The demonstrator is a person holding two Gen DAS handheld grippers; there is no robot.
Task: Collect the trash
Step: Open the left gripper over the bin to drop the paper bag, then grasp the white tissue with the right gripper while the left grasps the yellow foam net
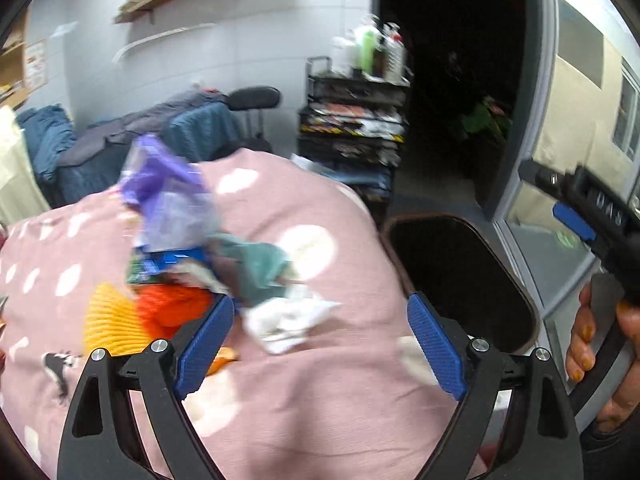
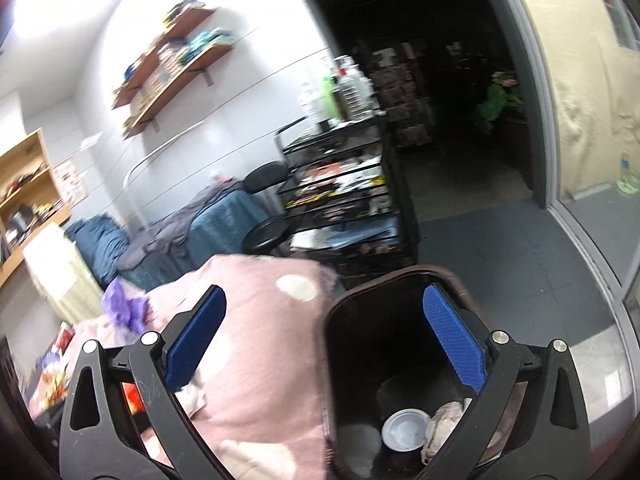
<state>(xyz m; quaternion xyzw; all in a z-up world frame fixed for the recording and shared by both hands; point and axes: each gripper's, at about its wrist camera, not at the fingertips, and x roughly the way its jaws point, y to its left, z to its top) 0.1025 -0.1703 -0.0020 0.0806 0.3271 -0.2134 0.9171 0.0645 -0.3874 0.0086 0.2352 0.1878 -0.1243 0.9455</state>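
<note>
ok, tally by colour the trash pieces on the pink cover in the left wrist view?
Purple crinkled plastic wrapper: 1
Blue printed packet: 1
Teal crumpled cloth-like scrap: 1
White crumpled tissue: 1
Orange crumpled wrapper: 1
Yellow ribbed piece: 1
Total: 6, though blur makes the boundaries uncertain.

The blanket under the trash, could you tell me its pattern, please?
Pink blanket with white dots, clearest in the left wrist view.

A pink blanket (image 1: 320, 400) with white spots covered the surface. On it lay a loose heap: a purple wrapper (image 1: 160, 172), a teal rag (image 1: 256, 264), a crumpled white tissue (image 1: 284, 320), a blue packet (image 1: 168, 264), and orange (image 1: 172, 308) and yellow (image 1: 108, 316) pieces, the pieces touching.
</note>
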